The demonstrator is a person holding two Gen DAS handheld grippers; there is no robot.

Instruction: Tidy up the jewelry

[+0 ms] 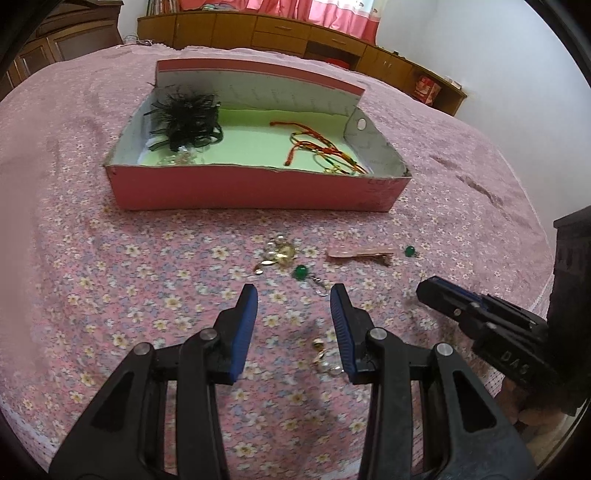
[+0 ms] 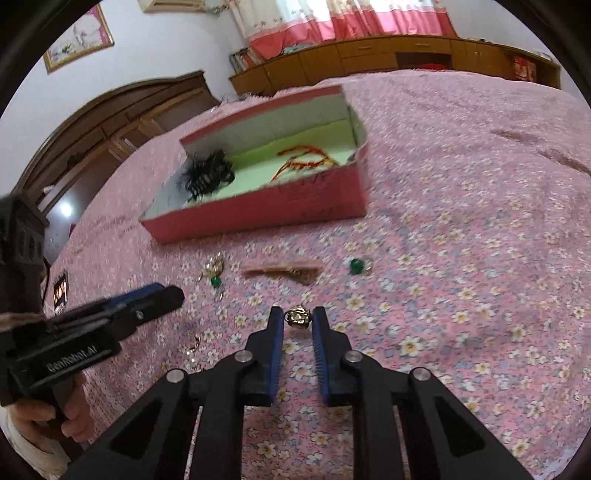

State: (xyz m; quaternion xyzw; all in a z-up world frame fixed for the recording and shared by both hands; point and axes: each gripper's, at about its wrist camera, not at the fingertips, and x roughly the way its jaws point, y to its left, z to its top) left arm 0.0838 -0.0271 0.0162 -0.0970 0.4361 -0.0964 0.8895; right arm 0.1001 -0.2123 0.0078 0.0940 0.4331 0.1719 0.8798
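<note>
A pink box (image 1: 258, 188) with a green floor holds a black feathery piece (image 1: 188, 118) and red-orange cords (image 1: 317, 147); it also shows in the right wrist view (image 2: 266, 210). On the flowered bedspread lie a gold-and-pearl cluster (image 1: 279, 253), a green bead earring (image 1: 301, 273), a second green bead (image 1: 409, 252), a brown hair clip (image 1: 360, 254) and a pearl earring (image 1: 325, 356). My left gripper (image 1: 293, 295) is open above the cloth, empty. My right gripper (image 2: 298, 316) is narrowly open with a small gold piece (image 2: 297, 316) between its fingertips.
The bedspread (image 2: 461, 221) covers a wide bed. Wooden cabinets (image 1: 258, 29) run along the far wall under pink curtains. A dark wooden headboard (image 2: 110, 122) stands to the left in the right wrist view.
</note>
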